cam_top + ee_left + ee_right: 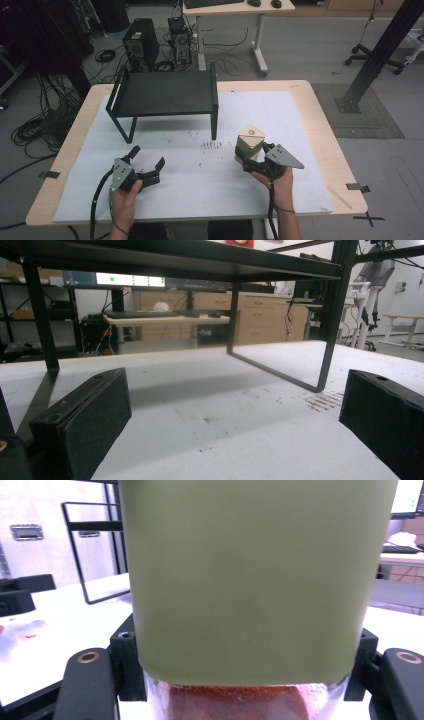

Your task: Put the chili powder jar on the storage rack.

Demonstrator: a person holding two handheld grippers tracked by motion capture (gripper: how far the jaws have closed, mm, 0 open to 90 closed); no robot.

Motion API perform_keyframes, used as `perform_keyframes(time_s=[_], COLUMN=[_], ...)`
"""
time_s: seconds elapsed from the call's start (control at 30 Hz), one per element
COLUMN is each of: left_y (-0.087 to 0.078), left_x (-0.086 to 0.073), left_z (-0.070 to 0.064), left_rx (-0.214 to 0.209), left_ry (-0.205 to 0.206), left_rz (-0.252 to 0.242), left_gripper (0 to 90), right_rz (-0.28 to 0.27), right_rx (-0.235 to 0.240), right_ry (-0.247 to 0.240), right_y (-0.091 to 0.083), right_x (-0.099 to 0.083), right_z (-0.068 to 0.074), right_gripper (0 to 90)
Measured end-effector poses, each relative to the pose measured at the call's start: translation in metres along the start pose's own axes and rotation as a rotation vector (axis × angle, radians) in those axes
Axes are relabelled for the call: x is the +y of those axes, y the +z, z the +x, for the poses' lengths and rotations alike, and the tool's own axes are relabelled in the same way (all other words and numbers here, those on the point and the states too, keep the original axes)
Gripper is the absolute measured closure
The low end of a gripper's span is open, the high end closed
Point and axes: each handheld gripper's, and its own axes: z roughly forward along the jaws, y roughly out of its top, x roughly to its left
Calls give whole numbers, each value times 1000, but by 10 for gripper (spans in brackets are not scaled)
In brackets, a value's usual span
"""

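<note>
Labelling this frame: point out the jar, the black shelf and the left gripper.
jar [250, 141]: high view, on its green upper body.
black shelf [165, 92]: high view, on its flat top.
left gripper [147, 160]: high view, midway between its open fingertips.

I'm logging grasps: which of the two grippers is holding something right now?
The right gripper: its jaws clamp a green-lidded jar with reddish contents. The left gripper rests open over the white sheet, nothing between its jaws.
</note>
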Motion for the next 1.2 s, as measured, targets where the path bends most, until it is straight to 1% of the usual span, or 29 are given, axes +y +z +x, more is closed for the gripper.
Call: perform_keyframes(time_s=[0.27,0.4,0.43,0.47,0.73,1.17,1.2], left_y=[0,0,0,0,0,0,0], left_x=[0,0,0,0,0,0,0], left_z=[0,0,0,0,0,0,0], left_rx=[-1,-1,-2,-2,-2,-2,-3], left_ry=[-4,-4,-5,-5,-5,-6,-4], left_rz=[1,1,1,1,0,-3,-1], left_gripper=[4,4,4,4,4,4,4], right_rz=[1,-3,-7,-7,-9,-12,-9], right_rx=[55,84,97,97,150,227,237], right_ry=[-3,-7,-7,-7,-18,-45,-48], right_y=[15,23,27,27,43,69,73], right_x=[8,13,15,15,26,48,52], right_z=[14,22,27,27,42,64,66], right_gripper=[297,297,297,297,297,297,297])
